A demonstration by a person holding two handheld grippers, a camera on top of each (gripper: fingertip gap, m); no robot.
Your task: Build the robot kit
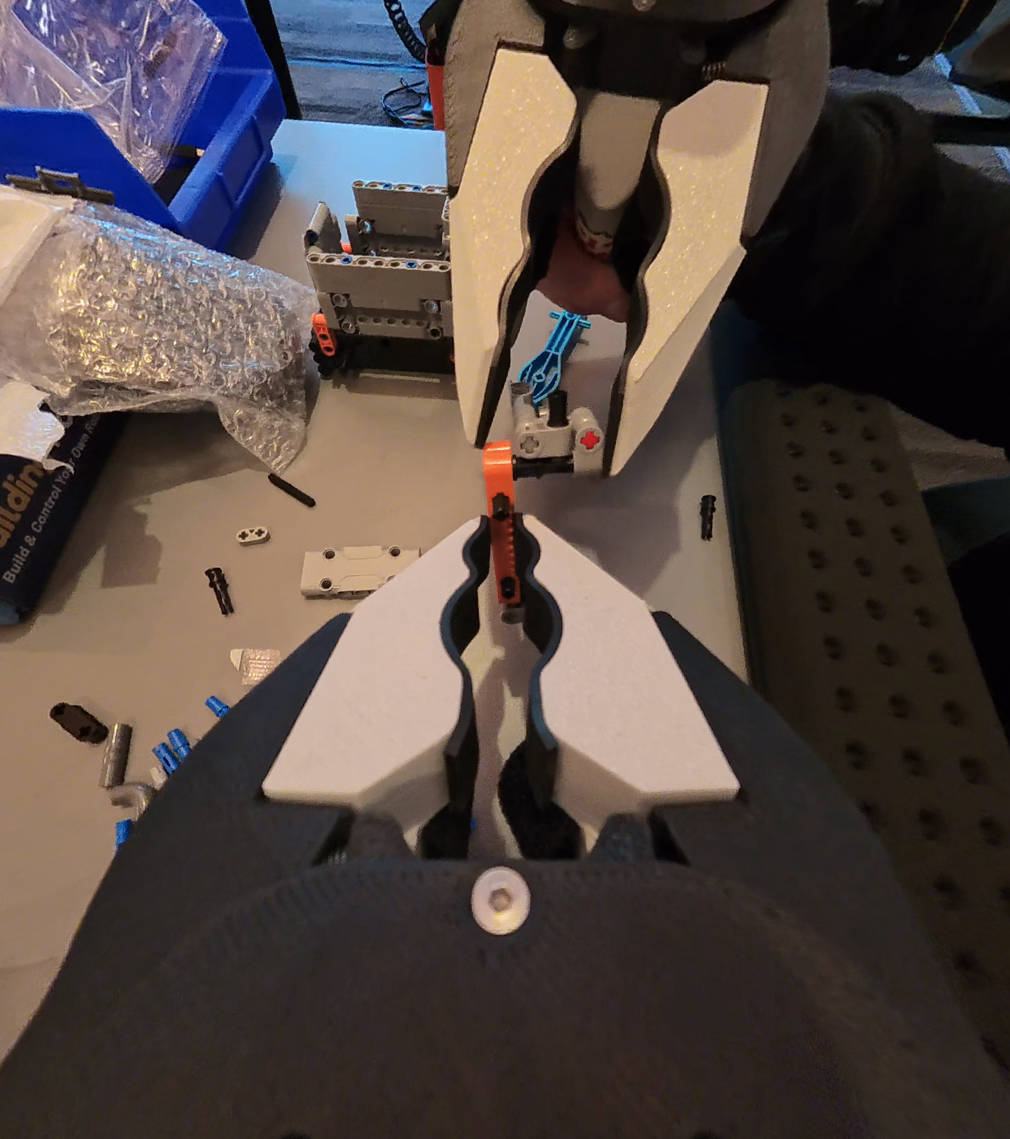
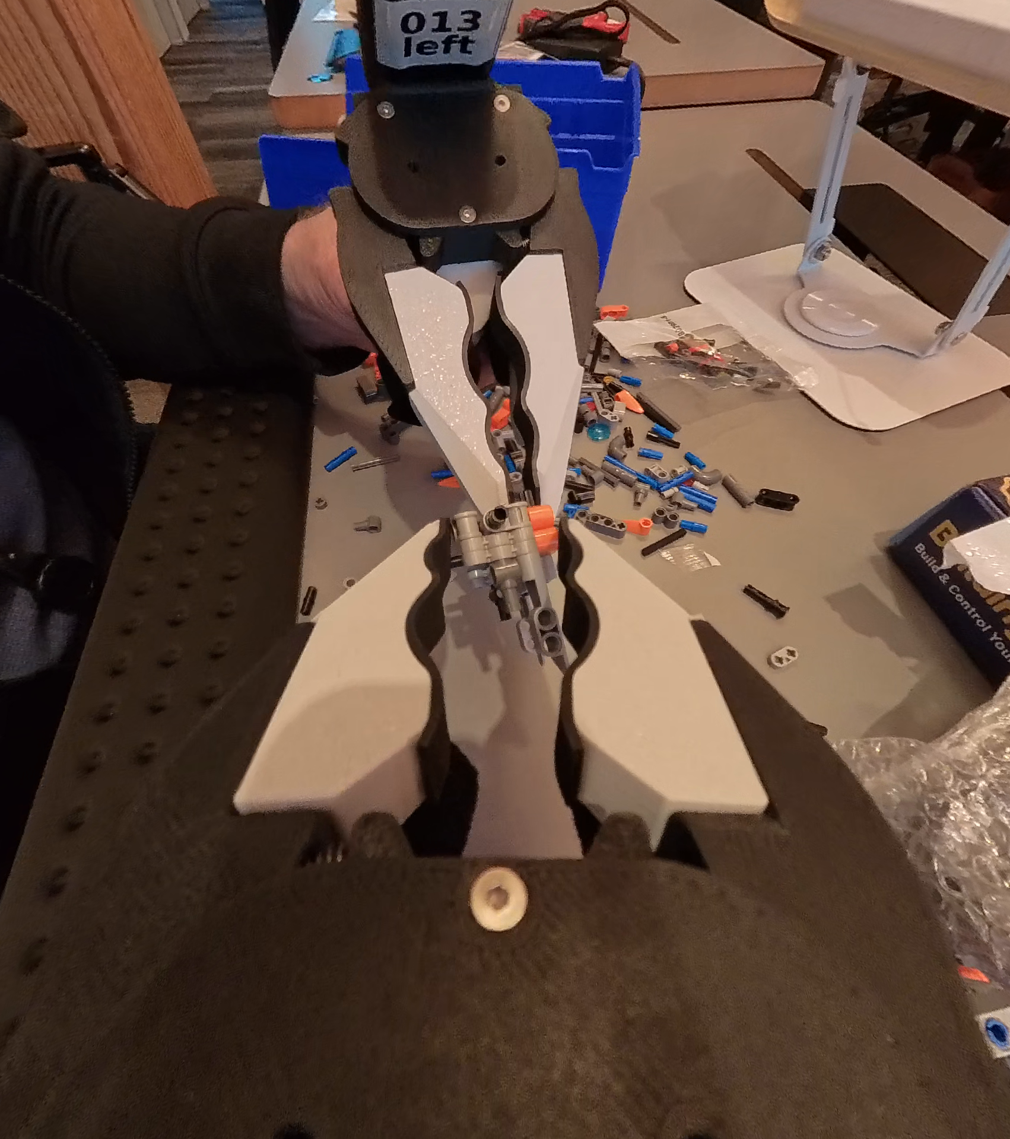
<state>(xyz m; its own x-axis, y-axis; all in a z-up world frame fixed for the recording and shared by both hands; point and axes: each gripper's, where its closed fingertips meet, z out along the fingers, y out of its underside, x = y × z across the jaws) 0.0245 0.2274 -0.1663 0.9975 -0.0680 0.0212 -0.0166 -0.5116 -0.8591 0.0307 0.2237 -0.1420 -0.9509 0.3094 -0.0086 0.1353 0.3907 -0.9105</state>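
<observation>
The left tool [image 1: 502, 524] is clenched on an orange beam [image 1: 501, 493], which stands upright between its fingertips and projects beyond them. A black pin [image 1: 542, 469] joins the top of this beam to a small grey connector assembly [image 1: 555, 431] ahead of it.

The right tool [image 2: 505, 530] grips that grey connector assembly [image 2: 499, 548] between its fingertips; the jaws stand fairly wide because the assembly fills the gap. In the left wrist view the right tool [image 1: 545, 450] faces the left tool tip to tip, with the assembly between its 2 fingers. In the right wrist view the left tool [image 2: 524, 493] meets the assembly from the far side, and the orange beam [image 2: 539, 527] shows at the assembly's right edge.

Both tools are held above a grey tabletop [image 1: 404, 468]. Left of the left tool lie a grey rectangular block [image 1: 354, 570], a black axle [image 1: 291, 490] and loose black pins [image 1: 220, 590]. Farther left are bubble wrap [image 1: 169, 333] and a dark printed box [image 1: 3, 530]. Beyond these stands a blue bin [image 1: 120, 154]. Ahead and left of the left tool stands a grey beam frame [image 1: 385, 283], and a light blue part [image 1: 552, 354] lies behind the right tool's fingers. A perforated black pad [image 1: 897, 616] lies to the right. Beyond the right tool, a scatter of small blue, grey and orange parts [image 2: 663, 474] covers the tabletop.
</observation>
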